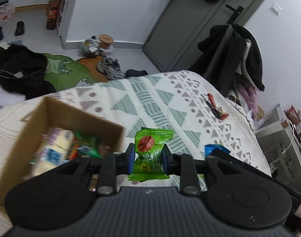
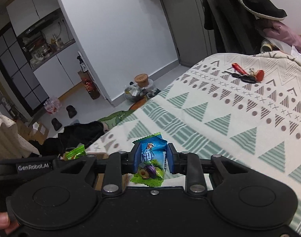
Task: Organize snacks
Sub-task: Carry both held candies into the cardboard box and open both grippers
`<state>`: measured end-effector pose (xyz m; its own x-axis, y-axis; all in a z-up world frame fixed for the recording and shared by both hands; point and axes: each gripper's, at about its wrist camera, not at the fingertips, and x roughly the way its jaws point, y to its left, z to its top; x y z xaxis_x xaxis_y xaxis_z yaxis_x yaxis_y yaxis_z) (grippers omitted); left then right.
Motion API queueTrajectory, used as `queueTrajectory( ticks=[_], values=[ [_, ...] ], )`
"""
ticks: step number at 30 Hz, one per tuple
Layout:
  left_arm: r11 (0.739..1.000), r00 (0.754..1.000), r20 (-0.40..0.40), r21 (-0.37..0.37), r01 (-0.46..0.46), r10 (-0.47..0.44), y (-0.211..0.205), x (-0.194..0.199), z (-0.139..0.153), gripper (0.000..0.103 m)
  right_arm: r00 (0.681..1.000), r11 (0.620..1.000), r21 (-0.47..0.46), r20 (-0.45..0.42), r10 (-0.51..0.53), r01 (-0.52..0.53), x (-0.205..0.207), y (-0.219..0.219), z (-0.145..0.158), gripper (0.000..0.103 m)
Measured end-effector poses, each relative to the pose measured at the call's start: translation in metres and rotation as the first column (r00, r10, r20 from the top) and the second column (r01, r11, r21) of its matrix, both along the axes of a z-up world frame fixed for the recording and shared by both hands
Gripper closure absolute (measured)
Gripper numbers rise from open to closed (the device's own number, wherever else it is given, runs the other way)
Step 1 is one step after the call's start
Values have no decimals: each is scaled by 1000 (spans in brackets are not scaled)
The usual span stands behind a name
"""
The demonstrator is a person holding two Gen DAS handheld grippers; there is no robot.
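Snacks are pinched in both grippers above the bed: green packet (image 1: 148, 154) by the left gripper (image 1: 148, 159), blue packet (image 2: 152, 160) by the right gripper (image 2: 152, 161). Cardboard box (image 1: 57, 144), near the bed's left edge, lies nearer the left.

"GenRobot.AI" on left tool (image 2: 75, 154), "梅" on blue packet (image 2: 152, 156)

Pale walls (image 1: 114, 9), grey door (image 1: 186, 25), grey floor (image 2: 118, 98), patterned bedspread (image 2: 239, 108), clothes-draped chair (image 1: 235, 59), kitchen cabinets (image 2: 51, 67)
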<state>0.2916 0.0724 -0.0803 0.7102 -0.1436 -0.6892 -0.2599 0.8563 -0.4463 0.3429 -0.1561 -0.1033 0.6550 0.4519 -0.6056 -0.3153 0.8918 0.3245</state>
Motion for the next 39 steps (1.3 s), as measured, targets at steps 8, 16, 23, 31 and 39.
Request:
queueTrajectory(
  ticks=[8,16,23,31,39],
  values=[
    [997,997,11,16,-73,73,53,-21,13,77,999,999,16,8,33,-33,-19,39,4,76],
    [995,995,-13,21,-99,99,88,-32,16,77,997,997,31,8,72,-73,-25,77,7,76],
    [995,995,-43,37,-90,91,106,-44,13,77,994,993,56,4,105,-105,-26,100,3,73],
    [997,995,-80,49,-53,57,112,-51,11,77,997,996,51,1,77,-77,-30,96,5,55],
    [997,992,-120,70,-37,45,107,-62,13,76,998,997,47,-23,54,-53,-36,83,5,55]
  ],
)
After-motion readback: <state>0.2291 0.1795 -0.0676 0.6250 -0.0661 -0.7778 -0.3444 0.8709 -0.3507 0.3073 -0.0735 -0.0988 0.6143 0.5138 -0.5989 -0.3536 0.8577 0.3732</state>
